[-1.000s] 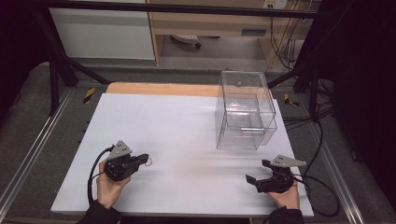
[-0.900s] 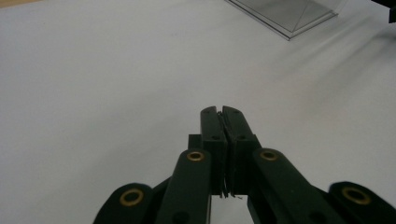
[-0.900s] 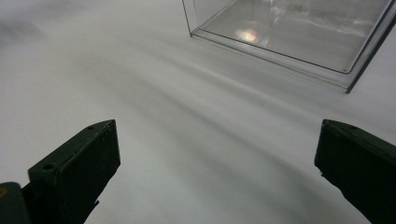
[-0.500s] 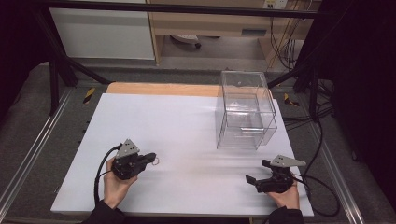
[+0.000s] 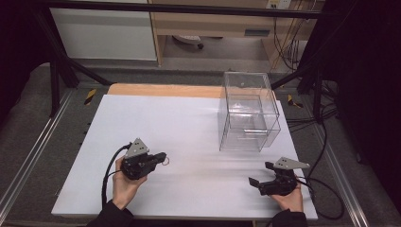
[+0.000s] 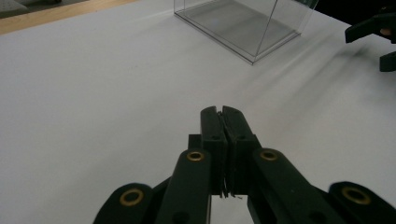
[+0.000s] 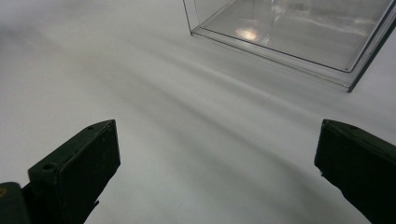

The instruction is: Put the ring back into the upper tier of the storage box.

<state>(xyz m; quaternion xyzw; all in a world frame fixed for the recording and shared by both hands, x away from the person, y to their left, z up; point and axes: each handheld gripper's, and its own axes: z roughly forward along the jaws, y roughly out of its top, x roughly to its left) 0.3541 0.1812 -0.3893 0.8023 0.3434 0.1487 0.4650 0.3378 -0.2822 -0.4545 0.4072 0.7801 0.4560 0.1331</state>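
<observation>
My left gripper (image 5: 162, 156) is low over the near left of the white table (image 5: 189, 118), pointing right, its jaws pressed together. A small thin brownish loop (image 5: 165, 161) hangs at its tips and appears pinched there. In the left gripper view the shut jaws (image 6: 222, 112) point toward a clear plastic box (image 6: 243, 23). The box (image 5: 248, 111) stands empty at the back right. My right gripper (image 5: 261, 173) rests near the front right edge, open wide with nothing between its fingers; in its own view (image 7: 217, 154) the box (image 7: 289, 32) lies ahead.
A wooden strip (image 5: 165, 90) runs along the table's far edge. Cables (image 5: 326, 189) trail off the right side by the right hand. Metal rails (image 5: 28, 161) flank the table. The right gripper's jaws (image 6: 378, 42) show at the far right of the left gripper view.
The left hand has carried its gripper and the small loop to the right and slightly up. The right gripper and the box have stayed put.
</observation>
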